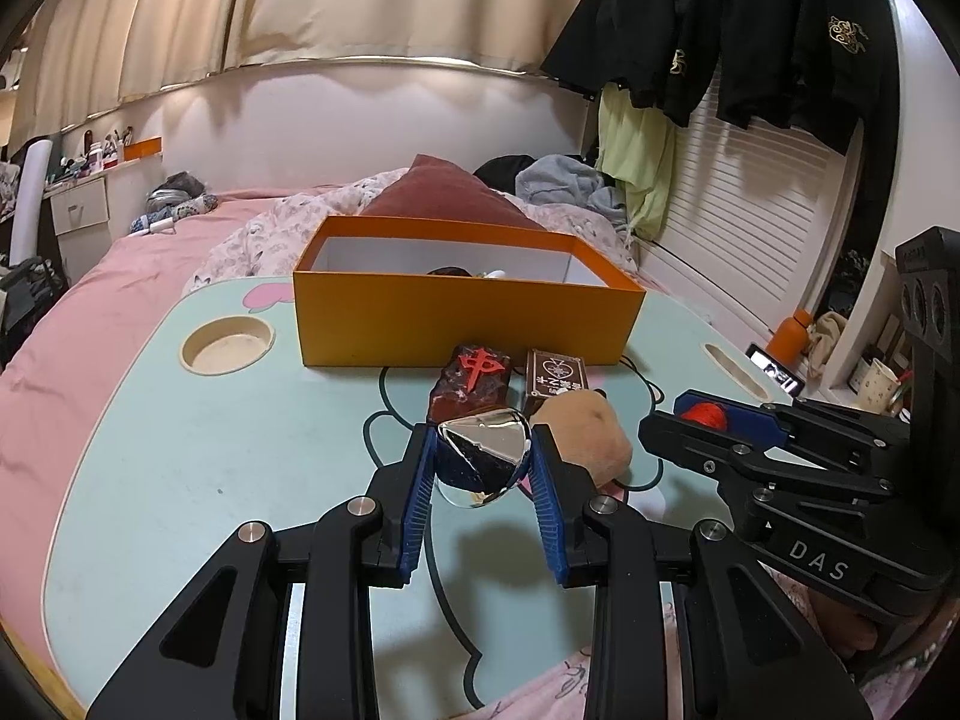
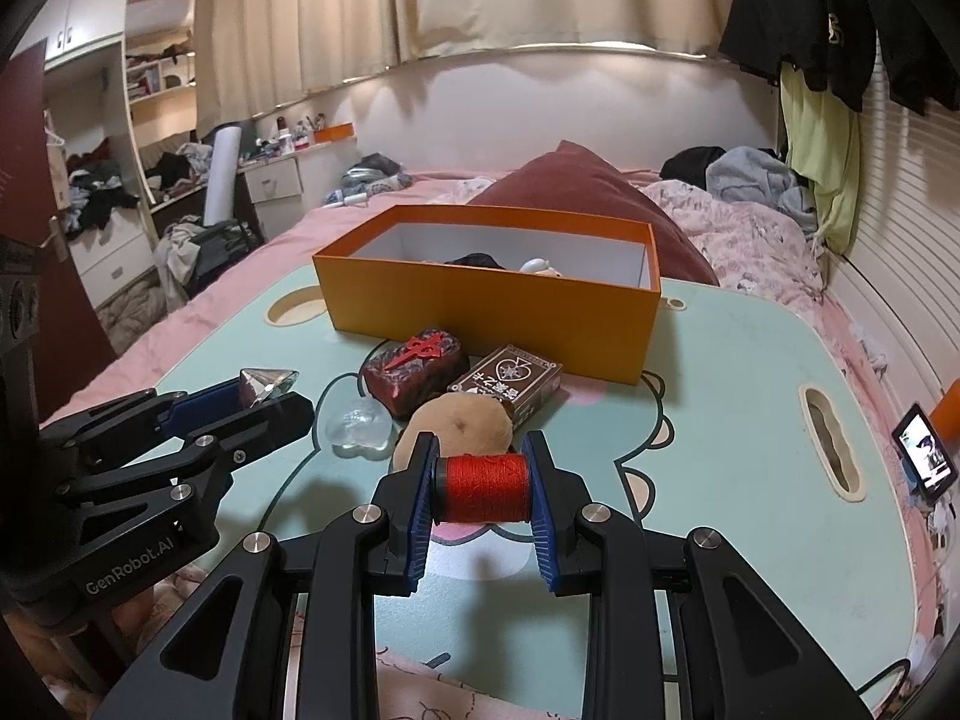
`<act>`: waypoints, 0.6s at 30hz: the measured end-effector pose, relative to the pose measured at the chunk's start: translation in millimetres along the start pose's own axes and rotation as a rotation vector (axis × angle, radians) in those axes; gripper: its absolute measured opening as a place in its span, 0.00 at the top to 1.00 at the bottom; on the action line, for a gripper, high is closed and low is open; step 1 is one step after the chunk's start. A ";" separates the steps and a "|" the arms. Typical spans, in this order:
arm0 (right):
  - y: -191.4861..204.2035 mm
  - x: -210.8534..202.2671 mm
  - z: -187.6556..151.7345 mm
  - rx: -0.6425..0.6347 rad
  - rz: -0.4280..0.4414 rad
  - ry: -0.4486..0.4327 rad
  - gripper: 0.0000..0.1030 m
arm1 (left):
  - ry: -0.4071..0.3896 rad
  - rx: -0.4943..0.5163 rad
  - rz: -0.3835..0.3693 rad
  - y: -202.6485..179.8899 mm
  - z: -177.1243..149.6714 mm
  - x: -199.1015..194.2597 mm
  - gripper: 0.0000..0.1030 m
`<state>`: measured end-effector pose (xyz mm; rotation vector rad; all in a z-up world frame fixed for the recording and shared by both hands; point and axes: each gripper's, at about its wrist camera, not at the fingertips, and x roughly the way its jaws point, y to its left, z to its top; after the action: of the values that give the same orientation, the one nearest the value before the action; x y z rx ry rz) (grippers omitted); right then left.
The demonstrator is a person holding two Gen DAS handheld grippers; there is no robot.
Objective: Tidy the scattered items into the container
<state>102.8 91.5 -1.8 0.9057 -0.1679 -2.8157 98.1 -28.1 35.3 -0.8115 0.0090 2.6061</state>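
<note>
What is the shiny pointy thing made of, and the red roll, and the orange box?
The shiny faceted ornament in the left gripper looks like mirrored metal or plated plastic: its facets reflect the room. The red thread spool in the right gripper shows wound fibre strands. The orange box looks like matte cardboard with thin flat walls.

A lived-in home bedroom — beyond the fingers, a bed with a pink sheet (image 1: 150, 252), a rumpled floral duvet (image 2: 744, 228) and a maroon pillow (image 2: 588, 192). Cream curtains (image 1: 270, 6) hang behind; dark jackets (image 1: 750, 30) dangle upper right — clothes crowd open shelves (image 2: 150, 78) far left.
</note>
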 end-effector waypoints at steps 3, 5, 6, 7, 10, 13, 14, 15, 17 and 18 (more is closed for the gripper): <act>0.0 0.3 -0.5 0.002 0.002 0.003 0.74 | 0.001 0.001 0.000 -0.1 0.1 0.2 0.68; 0.2 0.6 -0.5 0.001 0.002 0.002 0.74 | 0.002 0.001 0.000 0.6 0.3 0.1 0.68; 0.5 0.5 -0.6 0.001 0.002 0.002 0.74 | 0.002 0.002 0.000 0.5 0.2 -0.3 0.68; 0.2 0.5 -0.3 0.000 0.001 0.001 0.74 | 0.002 0.002 0.000 0.5 0.3 -0.2 0.68; 0.1 0.9 -0.5 -0.002 0.001 0.002 0.74 | 0.007 0.002 -0.001 0.4 0.5 0.2 0.68; 0.2 1.1 -0.5 0.000 0.002 0.003 0.74 | 0.012 0.001 -0.004 0.7 0.2 1.2 0.68; 0.1 1.2 -0.6 -0.001 0.003 0.004 0.74 | 0.015 0.001 -0.005 0.7 0.2 1.7 0.68; 0.4 1.8 -1.1 -0.002 0.003 0.006 0.74 | 0.017 0.002 -0.005 0.6 0.1 2.0 0.68; 1.2 3.1 -1.8 -0.003 0.004 0.008 0.74 | 0.019 0.003 -0.006 0.0 -0.1 2.2 0.68; 1.1 3.1 -1.8 -0.003 0.004 0.007 0.74 | 0.020 0.003 -0.006 -0.1 0.0 2.2 0.68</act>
<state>101.6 89.7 -4.8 0.9140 -0.1649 -2.8076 96.5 -27.1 34.0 -0.8352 0.0165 2.5915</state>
